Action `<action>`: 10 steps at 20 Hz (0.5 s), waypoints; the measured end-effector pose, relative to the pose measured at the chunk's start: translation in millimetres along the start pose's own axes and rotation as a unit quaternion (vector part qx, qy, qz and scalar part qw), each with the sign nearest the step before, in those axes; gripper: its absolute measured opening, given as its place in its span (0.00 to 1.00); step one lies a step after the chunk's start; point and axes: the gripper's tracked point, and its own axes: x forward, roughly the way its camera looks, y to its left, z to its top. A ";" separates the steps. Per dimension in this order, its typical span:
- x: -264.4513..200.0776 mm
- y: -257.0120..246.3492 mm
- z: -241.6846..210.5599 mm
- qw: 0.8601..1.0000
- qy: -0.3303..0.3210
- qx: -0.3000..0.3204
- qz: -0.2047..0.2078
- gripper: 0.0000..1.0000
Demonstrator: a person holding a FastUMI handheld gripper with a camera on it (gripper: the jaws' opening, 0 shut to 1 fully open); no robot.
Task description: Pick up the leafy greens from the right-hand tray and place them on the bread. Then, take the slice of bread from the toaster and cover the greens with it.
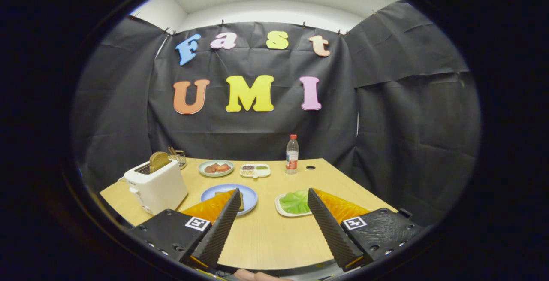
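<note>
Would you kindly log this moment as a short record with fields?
gripper: gripper open, holding nothing, above the table
greens: leafy greens on a white tray, beside the right finger's tip
bread: slice on the blue plate, partly behind the left finger
toaster: white toaster with a bread slice standing up out of it
beyond: bottle, food plate, divided dish

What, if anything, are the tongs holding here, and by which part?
Nothing. The tongs stand open over bare table, nothing between the fingers. The leafy greens lie untouched on their white tray.
</note>
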 end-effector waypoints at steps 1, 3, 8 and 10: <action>5.1 -1.3 -1.0 1.000 0.000 -0.003 -0.002 0.96; 20.4 -8.5 -5.6 1.000 0.006 -0.005 -0.011 0.96; 88.1 -36.4 -25.7 0.999 0.047 0.003 -0.024 0.95; 121.0 -46.4 -38.9 0.997 0.074 0.000 -0.026 0.96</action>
